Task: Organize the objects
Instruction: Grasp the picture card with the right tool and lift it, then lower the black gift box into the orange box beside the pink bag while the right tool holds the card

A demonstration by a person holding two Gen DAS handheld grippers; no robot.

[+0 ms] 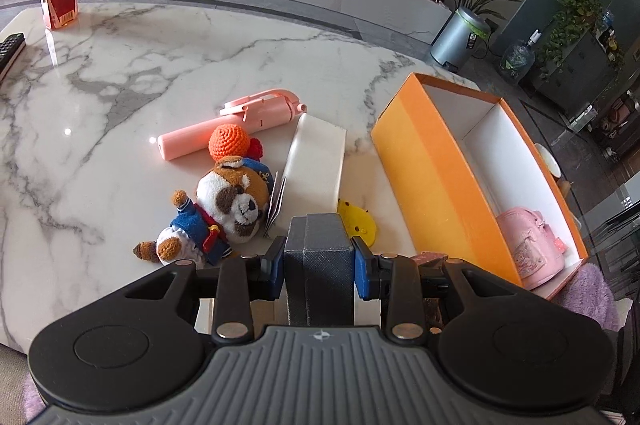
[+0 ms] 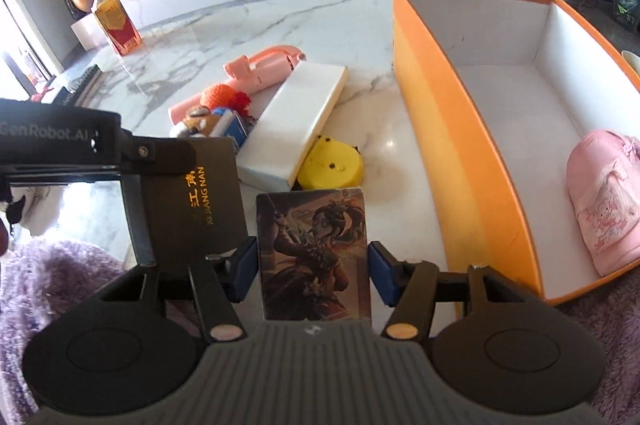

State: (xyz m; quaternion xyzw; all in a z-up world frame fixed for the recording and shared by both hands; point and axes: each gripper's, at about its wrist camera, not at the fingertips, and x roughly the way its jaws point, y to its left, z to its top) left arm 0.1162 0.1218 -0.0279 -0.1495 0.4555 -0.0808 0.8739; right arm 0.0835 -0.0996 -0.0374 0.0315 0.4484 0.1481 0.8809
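Orange box (image 2: 460, 129), open-topped, stood on the marble table (image 1: 160, 57), holding only a pink pouch (image 2: 604, 201) at its near end. White slab box (image 2: 296, 125), pink stick (image 1: 224, 129), plush dog (image 1: 224, 209) and yellow disc (image 2: 332, 165) lay clustered just beside it on the table. We had our left tool (image 1: 318, 261) clamped on a dark textured box (image 1: 318, 265); our right tool (image 2: 312, 273) was shut on an illustrated card box (image 2: 314, 257), its pads against both sides. We judged the step mid-transfer: both items lifted, next needing carriage over the orange wall and release inside.
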